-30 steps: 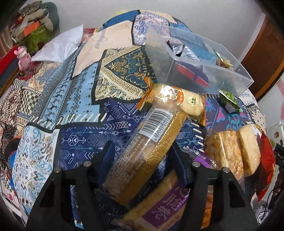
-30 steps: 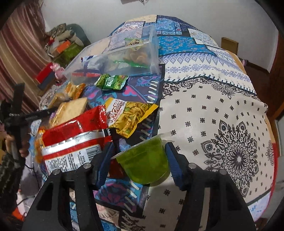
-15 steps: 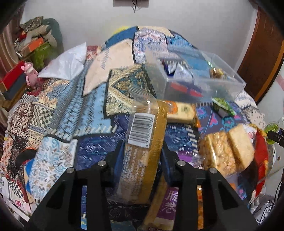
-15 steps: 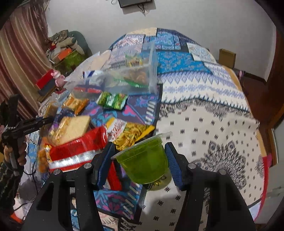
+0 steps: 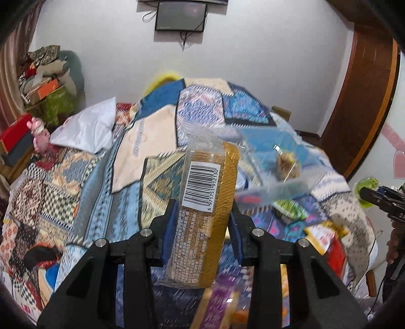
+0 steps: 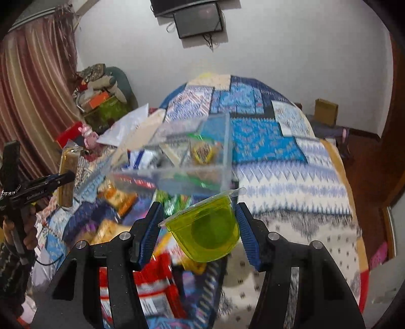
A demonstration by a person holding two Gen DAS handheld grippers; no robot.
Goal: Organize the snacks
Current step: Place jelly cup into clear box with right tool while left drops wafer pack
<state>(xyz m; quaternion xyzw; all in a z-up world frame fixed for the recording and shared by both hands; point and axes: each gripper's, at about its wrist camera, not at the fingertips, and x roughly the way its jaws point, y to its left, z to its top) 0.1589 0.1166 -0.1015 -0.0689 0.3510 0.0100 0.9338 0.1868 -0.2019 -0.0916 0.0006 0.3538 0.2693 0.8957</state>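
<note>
Snacks in both tongs, bin ahead

Biscuits sit clamped in my left gripper, the pads squeezed tight on the sides of the clear-wrapped roll, which stands nearly upright and clear of the bed. My right gripper is closed about halfway onto a green jelly cup; the blue pads press its walls and it hangs tilted, foil lid toward the left, also off the bedspread.

Below and just past the tongs lie the loose snacks: a red bag, orange packets, a small green pack. Beyond them stands the clear bin, already holding several packets, with patterned bedspread behind it and a dark screen on the far wall.

I judge this as the carry step: both items are picked and lifted, neither yet over the bin. Next I need to bring each one forward above the open top, keep the two tongs from crowding each other, and let go only once inside the walls. The cup is the slippery one, so I would lower it gently.

Readable writing: the biscuit wrap carries a barcode, seemingly 6 971751 912130, though the blur makes me unsure. The fine print under it is too small to read.
</note>
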